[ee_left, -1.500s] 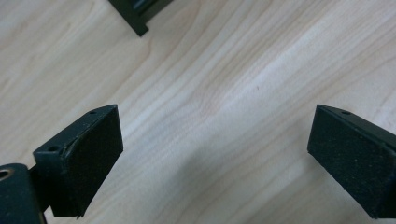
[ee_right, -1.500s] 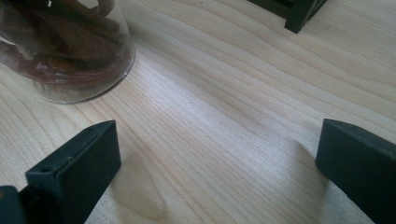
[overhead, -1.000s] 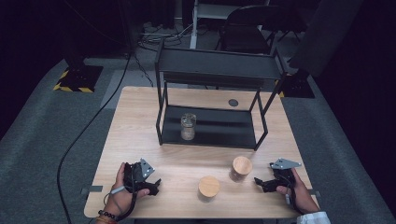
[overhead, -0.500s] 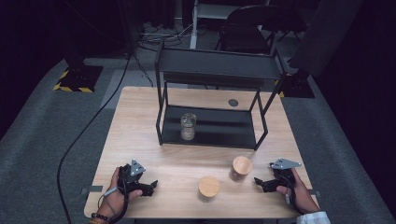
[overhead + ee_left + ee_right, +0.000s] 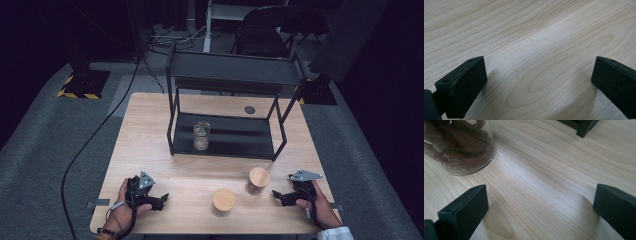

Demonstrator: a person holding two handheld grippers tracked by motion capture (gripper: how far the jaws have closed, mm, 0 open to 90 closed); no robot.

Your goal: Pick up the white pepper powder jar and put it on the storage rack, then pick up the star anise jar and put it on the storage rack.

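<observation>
High view: a pale wooden table [image 5: 150, 130] with visible grain carries a black metal two-tier shelf [image 5: 230, 75]; a clear glass jar [image 5: 201, 135] stands on its lower tier, lidless as far as can be seen. Two jars with round wooden lids stand on the table's near part, the nearer jar [image 5: 223, 199] about midway between the hands and the farther jar [image 5: 259, 178] closer to the right gripper [image 5: 278, 196]. The left gripper [image 5: 161, 200] rests at the near left, its jaws having just been opening, nothing between them. A small dark disc [image 5: 249, 110] lies behind the shelf; no writing is legible. Left gripper view: two matte black, blocky jaws stand wide apart over bare wood grain. Right gripper view: the jaws are likewise spread with nothing between them; the glass base of the farther jar [image 5: 459, 147], holding brown contents, is cut off at the upper left, and a black shelf foot [image 5: 584, 127] is cropped at the top.
</observation>
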